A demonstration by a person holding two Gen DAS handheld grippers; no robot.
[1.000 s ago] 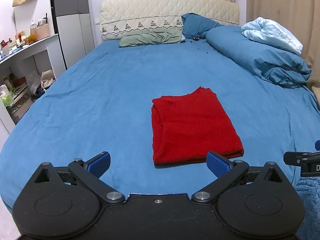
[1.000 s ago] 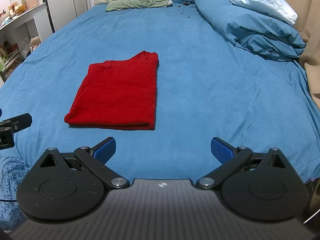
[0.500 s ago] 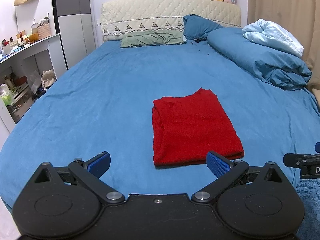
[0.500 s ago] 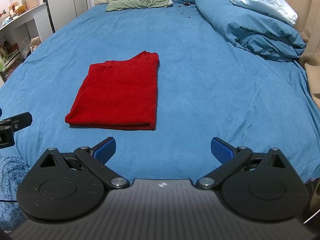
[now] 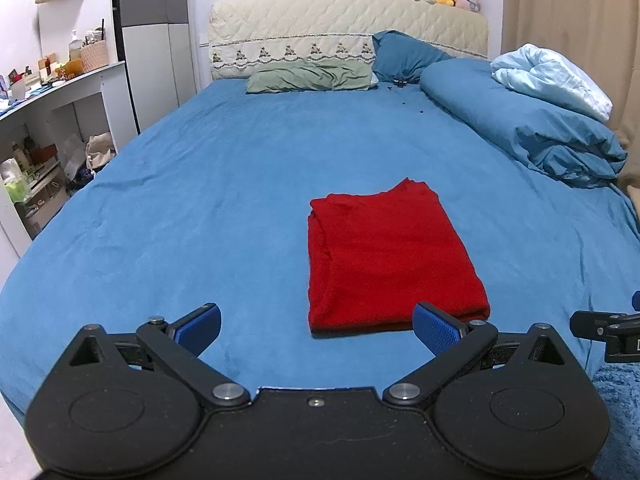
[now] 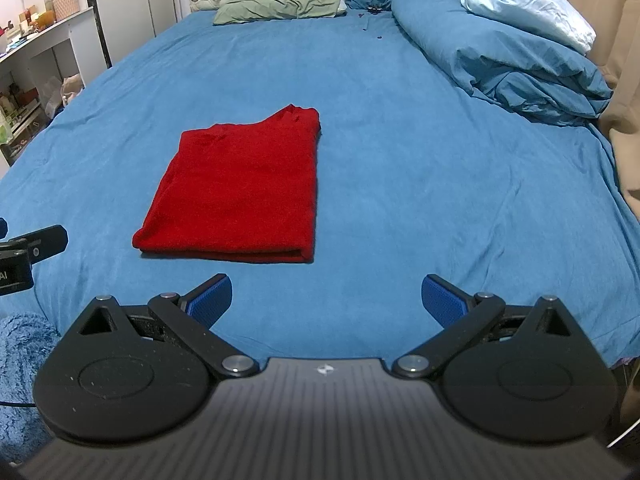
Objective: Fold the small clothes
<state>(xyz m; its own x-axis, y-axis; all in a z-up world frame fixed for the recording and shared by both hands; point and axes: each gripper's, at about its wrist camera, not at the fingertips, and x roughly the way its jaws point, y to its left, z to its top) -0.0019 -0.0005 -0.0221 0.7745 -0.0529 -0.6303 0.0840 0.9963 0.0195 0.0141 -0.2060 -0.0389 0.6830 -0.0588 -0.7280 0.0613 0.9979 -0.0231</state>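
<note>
Here, a red garment (image 5: pixel 390 260) lies folded into a neat rectangle on a blue bedsheet (image 5: pixel 200 208), near the foot of the bed and well apart from the pillows at the far end. The left gripper (image 5: pixel 316 326) and the right gripper (image 6: pixel 326 300) both hover near the bed's edge, jaws spread wide and holding nothing. If another fold is wanted, it seems best to pinch the two near corners together, lift them evenly and lay them on the far edge, keeping the layers aligned. The garment's type is hard to make out, though a lumpy far corner hints at a collar. Its underside and inner layers are hidden, and only a sliver of each gripper shows in the other's view.
</note>
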